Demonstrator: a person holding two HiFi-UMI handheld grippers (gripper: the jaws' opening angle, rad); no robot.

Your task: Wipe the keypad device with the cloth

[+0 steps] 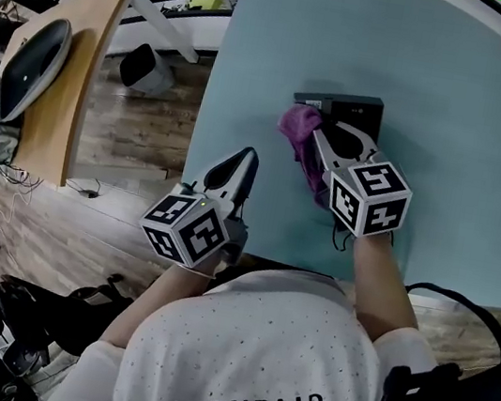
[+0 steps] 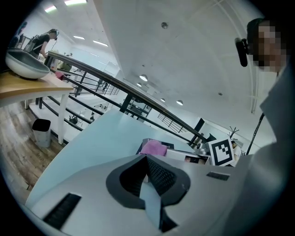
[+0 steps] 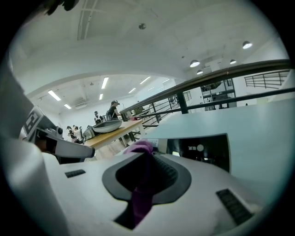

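Person stands at the near edge of a pale blue desk [image 1: 458, 96], 1 pair of tongs in each hand.

Right tongs [image 1: 318, 135]: pressed together on a purple cloth [image 1: 300, 141], pinching it. The cloth bunches at the tips and trails back along the tongs toward the hand. In the right gripper view a strip of it hangs down through the gap behind the tips. Tips and cloth sit at the left end of the keypad device [image 1: 353, 113], and the cloth covers its near left corner.

Keypad device: dark, flat, rectangular, lying on the desk just beyond the right tongs. Right gripper view shows a dark face with small pale marks, too small to read.

Left tongs [image 1: 249, 158]: pressed together, nothing between them. Held at the desk's near left edge, tips aimed up the desk, left of the cloth and apart from it. Cannot tell whether they touch the surface.

Off the desk, left: wood floor, a bin [image 1: 145, 68], a wooden desk [image 1: 82, 71] carrying a grey basin [image 1: 30, 67].
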